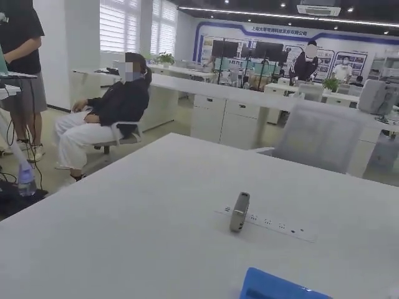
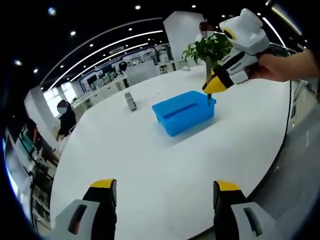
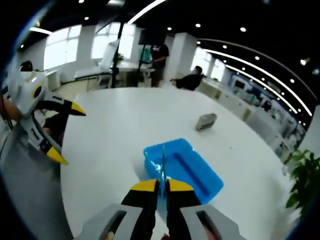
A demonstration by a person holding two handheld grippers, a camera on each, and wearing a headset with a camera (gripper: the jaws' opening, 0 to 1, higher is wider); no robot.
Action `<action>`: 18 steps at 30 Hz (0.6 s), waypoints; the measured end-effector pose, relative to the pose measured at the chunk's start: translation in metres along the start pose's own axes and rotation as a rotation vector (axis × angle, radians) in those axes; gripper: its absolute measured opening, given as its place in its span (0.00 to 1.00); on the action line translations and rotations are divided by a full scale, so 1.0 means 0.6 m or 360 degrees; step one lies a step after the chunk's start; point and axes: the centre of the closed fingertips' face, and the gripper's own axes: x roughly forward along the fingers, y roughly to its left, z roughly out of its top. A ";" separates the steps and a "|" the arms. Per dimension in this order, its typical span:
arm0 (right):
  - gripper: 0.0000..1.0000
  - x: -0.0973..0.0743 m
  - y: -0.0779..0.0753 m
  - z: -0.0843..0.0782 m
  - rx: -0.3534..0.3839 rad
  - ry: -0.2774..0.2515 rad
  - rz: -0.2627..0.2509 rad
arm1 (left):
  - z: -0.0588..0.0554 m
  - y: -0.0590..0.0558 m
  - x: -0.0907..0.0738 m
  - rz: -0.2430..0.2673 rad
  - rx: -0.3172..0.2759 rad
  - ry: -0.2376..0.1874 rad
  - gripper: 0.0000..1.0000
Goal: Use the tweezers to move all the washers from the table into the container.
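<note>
The right gripper (image 3: 162,186) is clenched on the tweezers (image 3: 163,162), tips over the blue container (image 3: 195,175) on the white table (image 3: 110,130). Whether they pinch a washer is too small to tell, so the squeeze is best eased low inside the rim. The left gripper (image 2: 165,187), jaws apart, gives the side view: the tips hang near one corner of the container.
</note>
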 end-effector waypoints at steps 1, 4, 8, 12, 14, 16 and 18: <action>0.02 -0.001 0.006 -0.005 -0.0033 0.0027 0.0005 | 0.000 0.000 0.000 0.0001 -0.0002 -0.0001 0.80; 0.02 0.000 0.032 -0.024 -0.0088 0.0095 0.0069 | 0.001 0.000 -0.001 -0.0002 -0.0005 -0.0005 0.79; 0.02 0.005 0.068 -0.059 -0.0193 0.0241 0.0205 | 0.001 0.000 -0.001 0.0002 0.0003 -0.0005 0.79; 0.02 0.010 0.088 -0.073 -0.0186 0.0283 0.0274 | 0.003 0.005 -0.002 0.0017 -0.0009 -0.0016 0.78; 0.02 0.013 0.096 -0.086 -0.0177 0.0337 0.0335 | 0.003 0.007 -0.003 0.0024 -0.0015 -0.0020 0.78; 0.02 0.016 0.103 -0.095 -0.0213 0.0385 0.0370 | 0.003 0.008 -0.003 0.0028 -0.0015 -0.0018 0.78; 0.02 0.019 0.111 -0.100 -0.0244 0.0416 0.0406 | 0.003 0.008 -0.003 0.0029 -0.0013 -0.0017 0.77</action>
